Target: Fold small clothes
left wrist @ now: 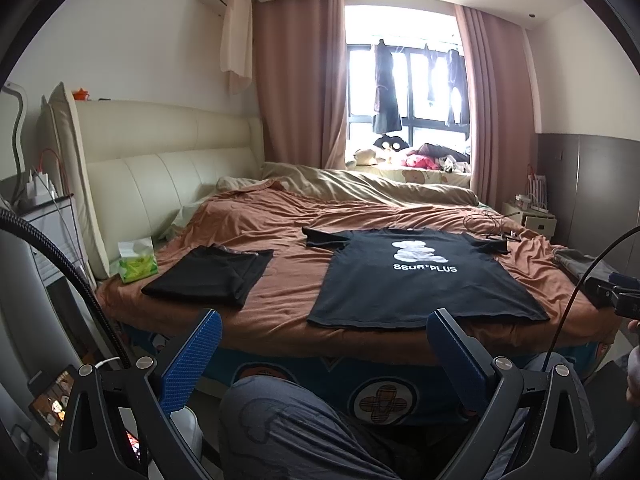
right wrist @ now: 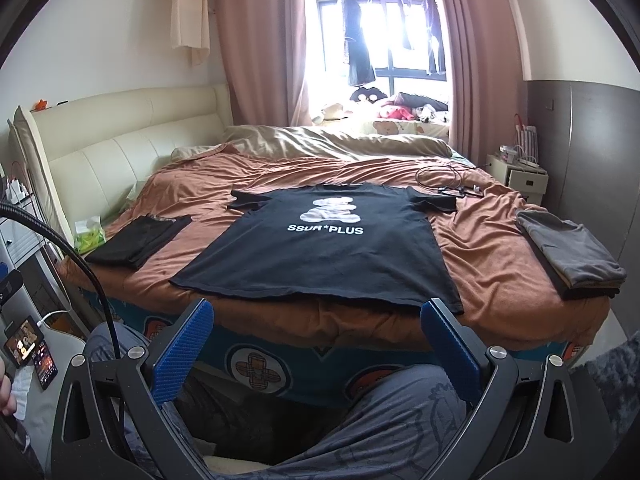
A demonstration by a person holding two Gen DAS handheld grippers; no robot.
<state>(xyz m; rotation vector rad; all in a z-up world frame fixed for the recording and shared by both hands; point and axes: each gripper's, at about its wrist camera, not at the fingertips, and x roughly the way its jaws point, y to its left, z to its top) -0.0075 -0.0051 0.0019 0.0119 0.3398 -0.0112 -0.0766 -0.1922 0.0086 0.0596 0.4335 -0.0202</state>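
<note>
The black T-shirt (right wrist: 332,248) lies spread flat and print-up on the bed (right wrist: 500,280), its hem along the near edge and its collar toward the far side, both sleeves out. Both the left tongs (left wrist: 324,344) and the right tongs (right wrist: 316,336) are spread wide and empty, held back off the near edge above the person's knees, touching nothing.

The likeliest trouble, as I judge it, comes from the brown cover (right wrist: 280,176) under the shirt: it is soft and rumpled, so a pinch at the hem or a sleeve could catch the cover too and drag it up into the fold. The hem sits right at the near edge, so a pull toward the person might slide the shirt off the bed.

A folded black garment (right wrist: 140,240) lies near the left edge and a folded grey stack (right wrist: 568,256) near the right edge. A wide sweep with a sleeve could brush either. Loose cables (right wrist: 448,178) beyond the right sleeve could snag.
</note>
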